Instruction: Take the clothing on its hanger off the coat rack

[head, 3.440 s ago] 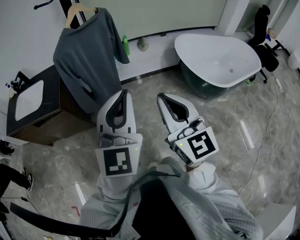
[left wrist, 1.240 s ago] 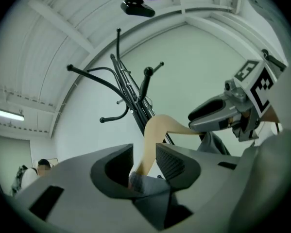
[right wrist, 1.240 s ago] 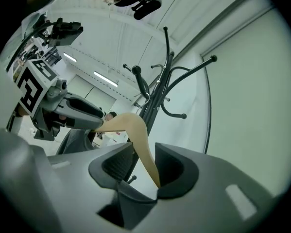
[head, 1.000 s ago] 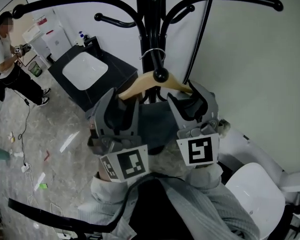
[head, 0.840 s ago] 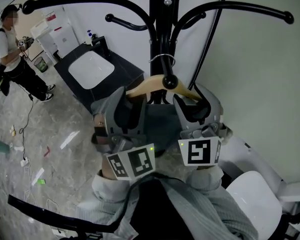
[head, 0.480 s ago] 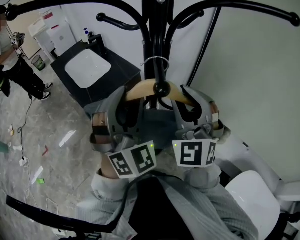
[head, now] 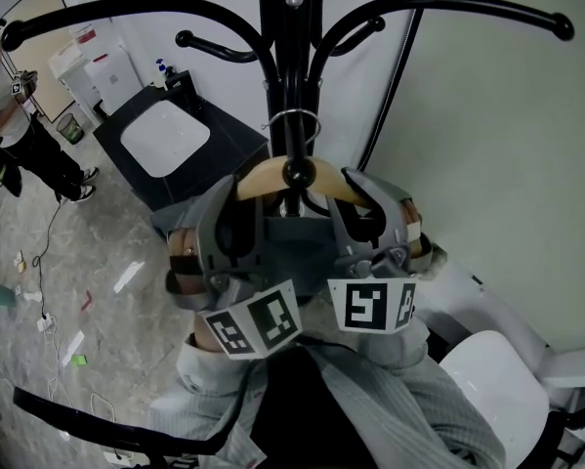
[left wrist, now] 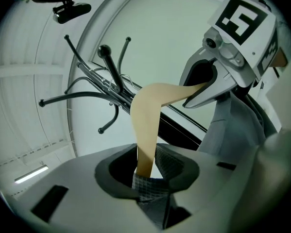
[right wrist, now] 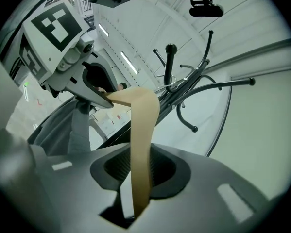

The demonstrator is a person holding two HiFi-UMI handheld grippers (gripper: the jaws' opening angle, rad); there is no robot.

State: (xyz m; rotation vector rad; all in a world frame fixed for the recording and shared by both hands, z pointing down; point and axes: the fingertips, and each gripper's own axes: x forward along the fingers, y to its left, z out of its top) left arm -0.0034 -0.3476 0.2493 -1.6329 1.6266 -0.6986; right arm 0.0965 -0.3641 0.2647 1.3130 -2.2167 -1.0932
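The person wears a light grey top with thin ribbed sleeves [head: 434, 408]. Between the sleeves the front looks black. A thin black strap [head: 87, 420] curves across low down on the left side.

The left claw [head: 235, 203] and the right claw [head: 368, 198] are pale grey and smooth, with rounded shells. Inside they are dark grey, with bumpy, ridged pads [left wrist: 170, 165]. Each claw has a white cube [head: 255, 322] at the back with black square patterns on it.

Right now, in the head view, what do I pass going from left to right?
Person, white sink, left gripper, coat rack pole, right gripper. Both grippers' jaws have just been closing, with the wooden hanger between them.
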